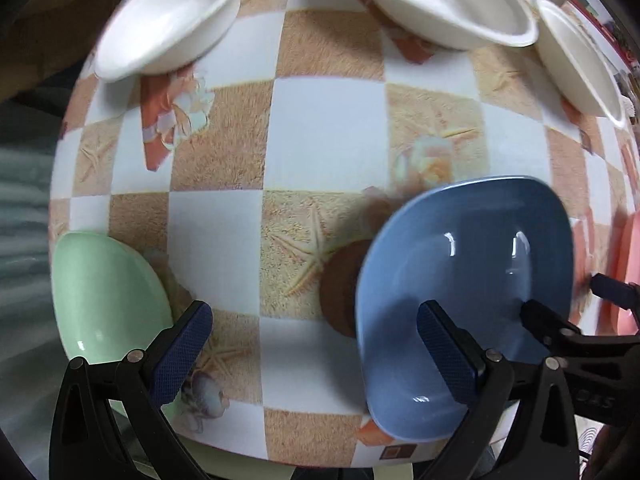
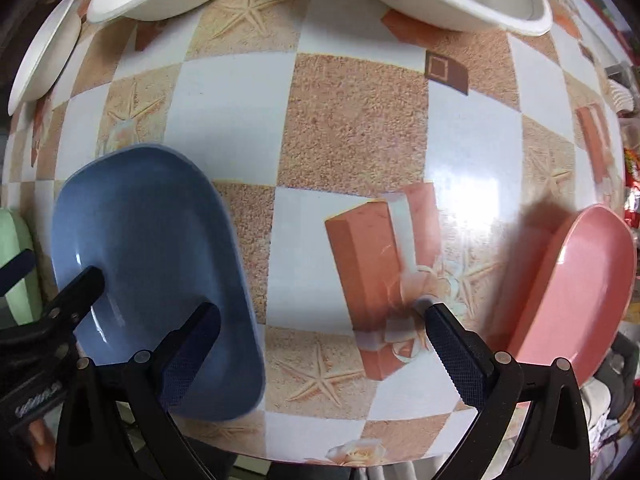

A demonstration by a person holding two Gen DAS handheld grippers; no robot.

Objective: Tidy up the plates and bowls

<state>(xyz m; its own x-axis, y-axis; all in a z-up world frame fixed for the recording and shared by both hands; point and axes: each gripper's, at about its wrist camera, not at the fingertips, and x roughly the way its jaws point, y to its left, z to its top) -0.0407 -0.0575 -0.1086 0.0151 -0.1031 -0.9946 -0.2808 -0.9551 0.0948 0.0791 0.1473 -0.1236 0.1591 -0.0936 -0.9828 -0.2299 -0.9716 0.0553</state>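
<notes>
A blue plate (image 1: 472, 264) lies near the table's front edge; it also shows in the right wrist view (image 2: 156, 264). A green plate (image 1: 104, 292) lies at the front left, a pink plate (image 2: 580, 280) at the front right. Three white bowls (image 1: 172, 16) (image 1: 448, 0) (image 1: 580, 60) stand at the back. My left gripper (image 1: 316, 332) is open, its right finger over the blue plate. My right gripper (image 2: 324, 332) is open, its left finger over the blue plate's near rim. Neither holds anything.
The table (image 1: 328, 120) has a checkered cloth with starfish and shell prints. Its front edge runs just under both grippers. Cluttered shelves (image 2: 628, 160) show at the far right.
</notes>
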